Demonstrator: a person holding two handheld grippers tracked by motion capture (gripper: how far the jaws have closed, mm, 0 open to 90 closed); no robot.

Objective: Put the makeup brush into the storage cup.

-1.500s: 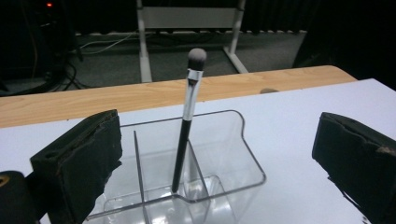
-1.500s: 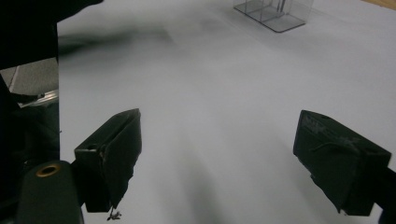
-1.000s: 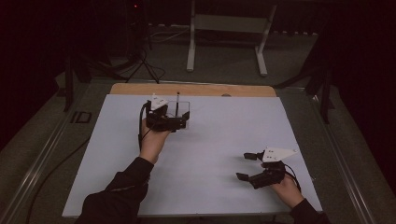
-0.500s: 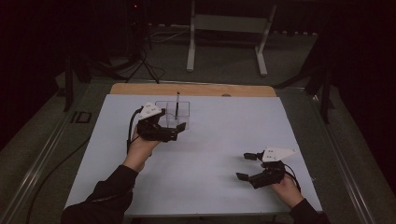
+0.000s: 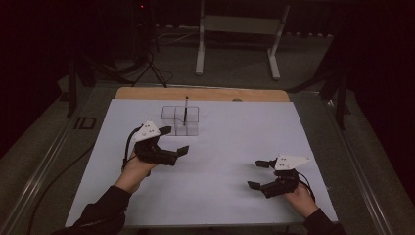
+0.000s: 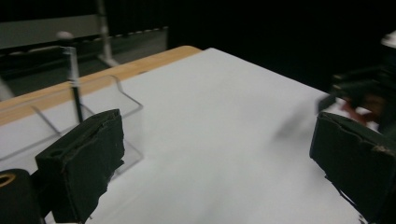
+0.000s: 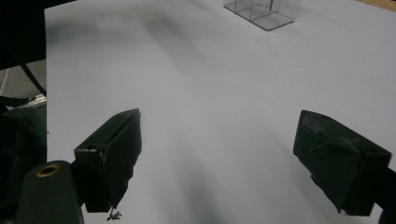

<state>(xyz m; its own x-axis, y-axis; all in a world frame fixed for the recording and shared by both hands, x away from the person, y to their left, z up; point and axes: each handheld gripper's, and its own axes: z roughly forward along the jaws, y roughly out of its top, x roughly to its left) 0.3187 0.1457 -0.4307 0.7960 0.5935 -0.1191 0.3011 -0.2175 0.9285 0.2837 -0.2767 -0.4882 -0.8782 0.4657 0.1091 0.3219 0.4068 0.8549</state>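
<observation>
On white table [image 5: 220,161], clear organizer [image 5: 180,120], thin pen [image 5: 185,108]

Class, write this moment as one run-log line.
left gripper: open, empty, near clear organizer | pen: upright inside organizer | right gripper: open, empty

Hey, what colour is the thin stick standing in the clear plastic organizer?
Black, as far as the dim light lets me tell; the stick shows best in the high view, standing in the organizer.

high view looks down; both gripper views, low and close, share the clear box [image 5: 180,120]
</observation>
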